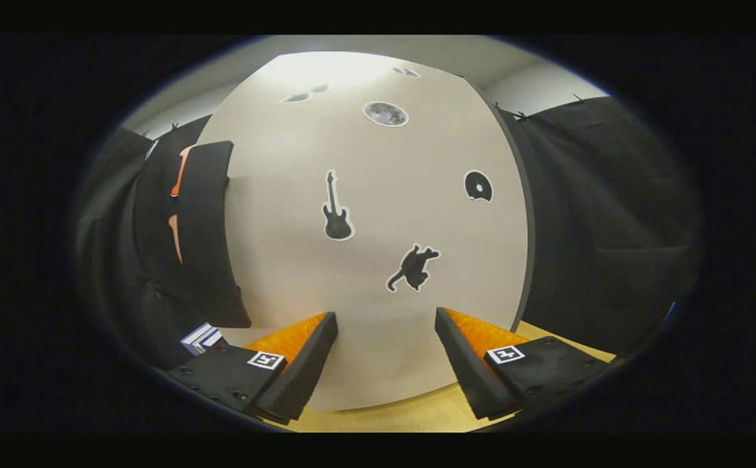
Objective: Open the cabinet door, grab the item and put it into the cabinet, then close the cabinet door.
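Observation:
The cabinet door (378, 214) stands just ahead of my fingers, a pale flat panel with black stickers: a guitar (337, 208), a cat (413, 268), a moon (385, 114) and a disc (478, 186). A black vertical bar (212, 234), which looks like the handle, runs along the door's left edge, beyond my left finger. My gripper (387, 315) is open, with nothing between its fingers and the tips close to the door's lower part. A small white and blue box (201, 338) lies low down, just outside the left finger.
A light wooden tabletop (404, 416) lies under the fingers and the door. The door's dark right edge (526, 227) meets black cloth walls on the right; more black cloth hangs on the left.

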Available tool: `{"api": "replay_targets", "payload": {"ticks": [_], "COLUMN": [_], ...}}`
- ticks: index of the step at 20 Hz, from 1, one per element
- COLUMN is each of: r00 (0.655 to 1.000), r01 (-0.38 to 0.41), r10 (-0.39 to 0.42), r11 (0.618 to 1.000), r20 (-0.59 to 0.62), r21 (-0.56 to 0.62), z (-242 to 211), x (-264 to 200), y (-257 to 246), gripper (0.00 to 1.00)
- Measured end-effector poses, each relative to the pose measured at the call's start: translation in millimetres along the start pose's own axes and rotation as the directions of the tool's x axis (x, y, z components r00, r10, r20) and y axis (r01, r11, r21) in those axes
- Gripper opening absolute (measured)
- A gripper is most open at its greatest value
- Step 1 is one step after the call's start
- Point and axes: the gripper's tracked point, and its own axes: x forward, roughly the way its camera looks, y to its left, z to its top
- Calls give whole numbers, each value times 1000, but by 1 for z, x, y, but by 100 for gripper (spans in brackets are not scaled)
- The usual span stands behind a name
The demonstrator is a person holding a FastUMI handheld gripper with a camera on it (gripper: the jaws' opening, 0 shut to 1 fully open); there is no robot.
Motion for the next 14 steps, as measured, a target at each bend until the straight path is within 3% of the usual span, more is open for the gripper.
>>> {"api": "replay_targets", "payload": {"ticks": [14], "r00": [1000], "r01": [-14], "r10": [14], "r11": [1000], "r20": [-15], "r21": [27], "z": [3], "x": [7], "y": [4], "gripper": [98]}}
